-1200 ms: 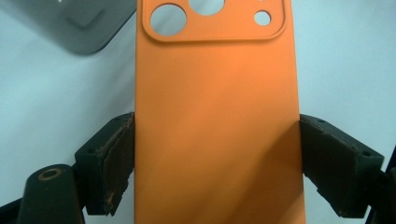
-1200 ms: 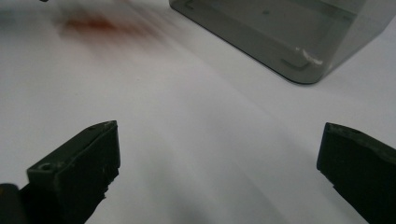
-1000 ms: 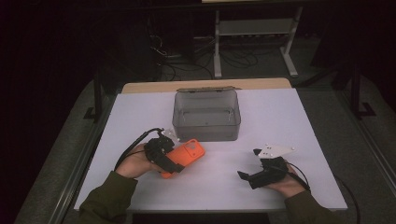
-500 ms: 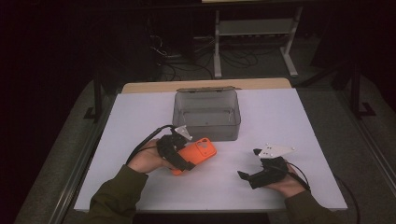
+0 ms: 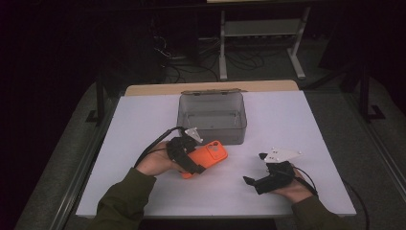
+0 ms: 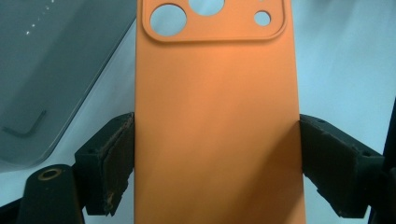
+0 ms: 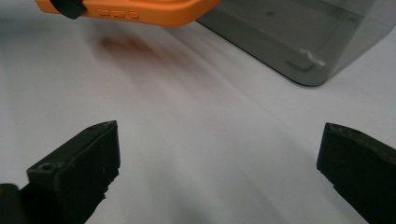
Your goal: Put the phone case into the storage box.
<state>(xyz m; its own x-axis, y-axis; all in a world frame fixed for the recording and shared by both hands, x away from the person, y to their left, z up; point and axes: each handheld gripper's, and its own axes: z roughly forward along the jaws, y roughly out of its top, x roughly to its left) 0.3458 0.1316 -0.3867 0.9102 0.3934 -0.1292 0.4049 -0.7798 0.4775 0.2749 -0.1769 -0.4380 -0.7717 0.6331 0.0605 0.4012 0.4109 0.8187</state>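
Observation:
An orange phone case [image 5: 208,156] is clamped across its width by my left gripper [image 5: 194,165], held just above the white table near the front of a clear grey box [image 5: 212,117]. In the left gripper view the case [image 6: 215,116] fills the space between both pads, back side up with its camera cut-outs at the top. My right gripper [image 5: 256,181] rests low at the front right of the table, jaws wide apart with bare table between them [image 7: 215,163]. The right gripper view has the case's edge [image 7: 140,10] hovering ahead and the box corner [image 7: 299,42] beyond.
The clear box stands open-topped at the table's middle back; a small bent key [image 6: 23,128] lies inside it. The white table top [image 5: 297,120] spreads right and left of the box. A metal frame [image 5: 258,33] and cables sit on the dark floor behind.
My left hand has carried the orange case rightward and a little toward the box. The right hand has stayed where it was.

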